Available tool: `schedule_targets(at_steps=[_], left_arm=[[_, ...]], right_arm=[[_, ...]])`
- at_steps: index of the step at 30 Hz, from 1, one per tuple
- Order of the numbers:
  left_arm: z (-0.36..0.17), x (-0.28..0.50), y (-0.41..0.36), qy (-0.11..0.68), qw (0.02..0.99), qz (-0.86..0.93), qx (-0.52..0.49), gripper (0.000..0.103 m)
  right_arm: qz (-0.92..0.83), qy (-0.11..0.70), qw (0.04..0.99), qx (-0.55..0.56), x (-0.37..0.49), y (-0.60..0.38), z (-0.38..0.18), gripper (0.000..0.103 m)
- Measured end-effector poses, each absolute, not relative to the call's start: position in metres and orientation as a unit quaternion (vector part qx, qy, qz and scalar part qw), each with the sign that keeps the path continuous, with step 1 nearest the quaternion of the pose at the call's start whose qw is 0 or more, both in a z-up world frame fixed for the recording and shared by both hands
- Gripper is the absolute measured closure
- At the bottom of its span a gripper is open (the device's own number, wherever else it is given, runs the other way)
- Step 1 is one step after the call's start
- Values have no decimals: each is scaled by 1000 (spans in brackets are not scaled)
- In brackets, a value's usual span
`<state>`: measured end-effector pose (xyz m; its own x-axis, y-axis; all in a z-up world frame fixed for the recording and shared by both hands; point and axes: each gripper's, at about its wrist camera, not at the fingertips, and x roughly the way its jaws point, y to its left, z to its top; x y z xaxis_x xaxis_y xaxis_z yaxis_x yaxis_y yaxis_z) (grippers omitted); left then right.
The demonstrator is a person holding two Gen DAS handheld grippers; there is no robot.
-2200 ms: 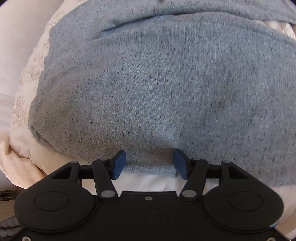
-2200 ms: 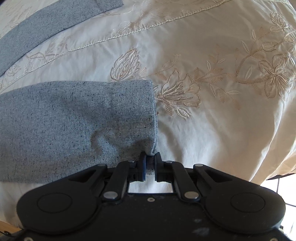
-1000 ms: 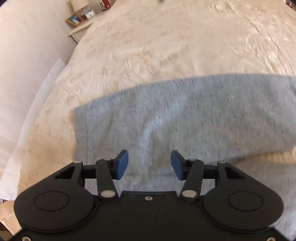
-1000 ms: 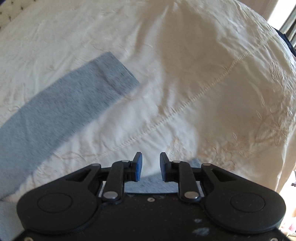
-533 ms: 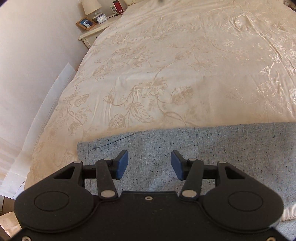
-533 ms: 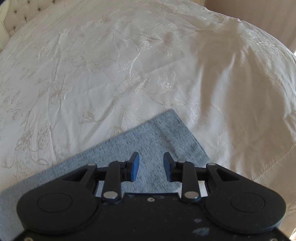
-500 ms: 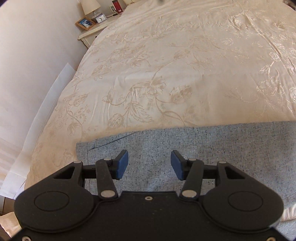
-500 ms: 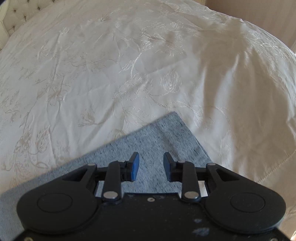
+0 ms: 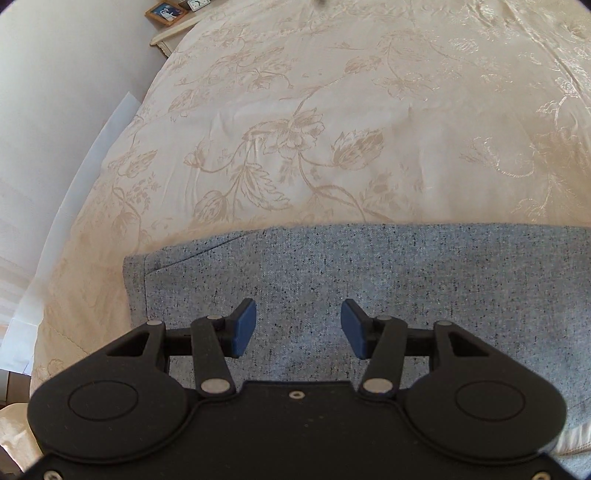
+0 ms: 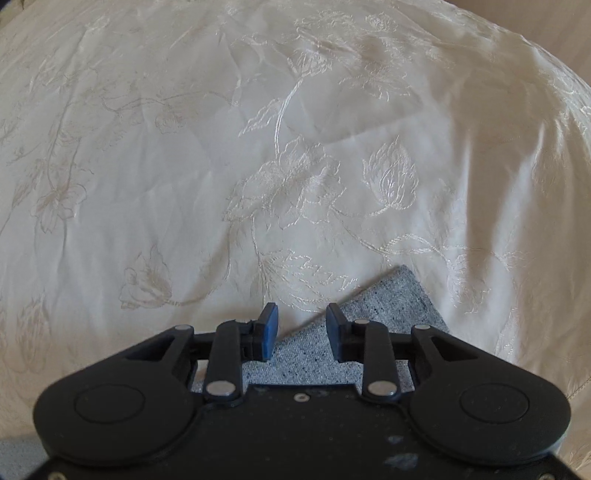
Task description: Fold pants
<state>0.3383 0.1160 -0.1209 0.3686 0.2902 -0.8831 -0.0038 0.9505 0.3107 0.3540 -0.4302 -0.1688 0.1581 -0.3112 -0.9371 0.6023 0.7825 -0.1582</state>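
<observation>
Both grippers over pants, jaws apart, nothing held.
Left gripper [image 9: 298, 328] above grey pants [image 9: 369, 280] flat on bedspread [image 9: 332, 129]; right gripper [image 10: 301, 332] above leg end [image 10: 391, 302].

One pair of grey speckled pants [image 9: 369, 280] lies on one bed [image 9: 332, 110], which carries a single cream embroidered cover. Two tongs are in view, one per camera: the left tongs [image 9: 298, 328] and the right tongs [image 10: 301, 332], each with two blue pads set apart and nothing between them. At 11 o'clock in the left wrist view stands one nightstand [image 9: 173, 33] bearing one framed photo [image 9: 166, 11] and one small clock [image 9: 199, 3].
</observation>
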Motion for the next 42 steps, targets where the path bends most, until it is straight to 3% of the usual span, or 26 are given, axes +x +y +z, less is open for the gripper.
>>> schedule_targets(at_steps=[5, 6, 7, 10, 24, 35, 42], left_arm=[[-130, 347, 114, 560, 814, 86, 126, 44], [-131, 349, 113, 560, 814, 86, 126, 44], [-131, 350, 113, 560, 815, 86, 125, 44], [-130, 353, 114, 559, 817, 82, 115, 44], [-117, 396, 142, 575, 814, 69, 43, 44], [-155, 425, 160, 647, 758, 77, 2, 44], [-172, 432, 161, 661, 745, 90, -32, 44]], right_arm=[[-312, 587, 728, 169, 339, -448, -193, 79], [-311, 584, 728, 177, 333, -450, -192, 83], [-305, 584, 729, 182, 328, -451, -192, 94], [-299, 586, 732, 181, 313, -448, -186, 99], [-287, 559, 751, 203, 189, -414, -135, 99], [-310, 560, 725, 256, 94, -393, -129, 99], [-314, 555, 725, 261, 89, -385, -123, 99]])
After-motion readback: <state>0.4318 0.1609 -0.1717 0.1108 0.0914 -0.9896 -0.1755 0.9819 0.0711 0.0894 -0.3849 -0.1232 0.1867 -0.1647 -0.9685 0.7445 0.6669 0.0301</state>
